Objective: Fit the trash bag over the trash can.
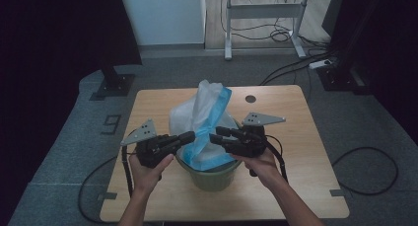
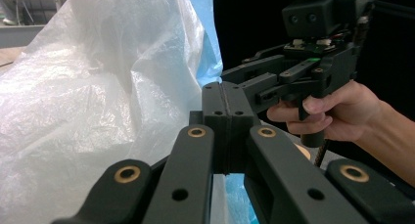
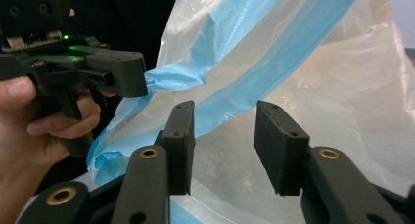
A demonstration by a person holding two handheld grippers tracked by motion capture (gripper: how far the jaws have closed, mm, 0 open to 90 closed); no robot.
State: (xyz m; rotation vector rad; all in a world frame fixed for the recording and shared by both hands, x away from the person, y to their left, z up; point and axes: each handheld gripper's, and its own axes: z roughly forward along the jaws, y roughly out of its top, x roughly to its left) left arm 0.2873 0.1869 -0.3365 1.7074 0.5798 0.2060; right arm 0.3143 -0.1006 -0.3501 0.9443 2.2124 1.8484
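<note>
The bag (image 1: 207, 117) stands in the bin (image 1: 214, 175) on the table (image 1: 296, 137).

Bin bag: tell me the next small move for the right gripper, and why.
Probably ease the right gripper forward and close on the bag's blue band. Its jaws stand open with nothing pinched, while the left gripper is shut on the band's edge above the green bin.
</note>
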